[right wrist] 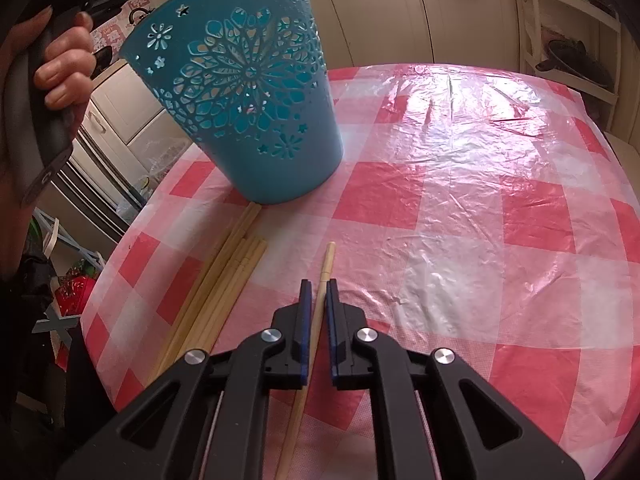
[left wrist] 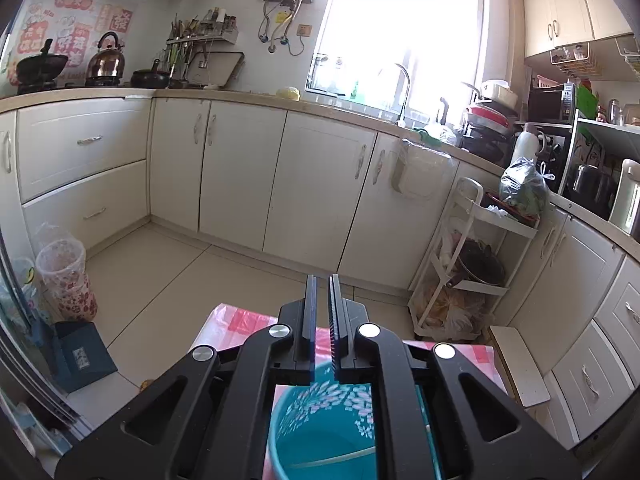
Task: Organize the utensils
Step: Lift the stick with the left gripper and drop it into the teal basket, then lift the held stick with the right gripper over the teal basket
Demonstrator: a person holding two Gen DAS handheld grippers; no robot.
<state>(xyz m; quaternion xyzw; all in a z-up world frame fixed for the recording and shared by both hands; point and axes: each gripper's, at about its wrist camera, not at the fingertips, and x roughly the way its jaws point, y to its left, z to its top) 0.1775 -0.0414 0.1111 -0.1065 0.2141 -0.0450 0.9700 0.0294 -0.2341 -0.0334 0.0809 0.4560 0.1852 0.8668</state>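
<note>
A teal plastic basket with flower cut-outs (right wrist: 244, 92) stands tilted on the pink-checked tablecloth (right wrist: 460, 184). It also shows from above in the left wrist view (left wrist: 320, 432), under the left gripper (left wrist: 322, 280), whose jaws stand nearly closed with nothing visible between them. Several wooden chopsticks (right wrist: 224, 284) lie bundled on the cloth in front of the basket. My right gripper (right wrist: 319, 284) is low over the table with a single chopstick (right wrist: 325, 276) between its narrowly parted jaws; whether they grip it I cannot tell.
The left hand holding its gripper handle (right wrist: 52, 80) shows at the left of the right wrist view. Beyond the table are kitchen cabinets (left wrist: 240, 176), a white trolley (left wrist: 472, 264) and a patterned bin (left wrist: 66, 280).
</note>
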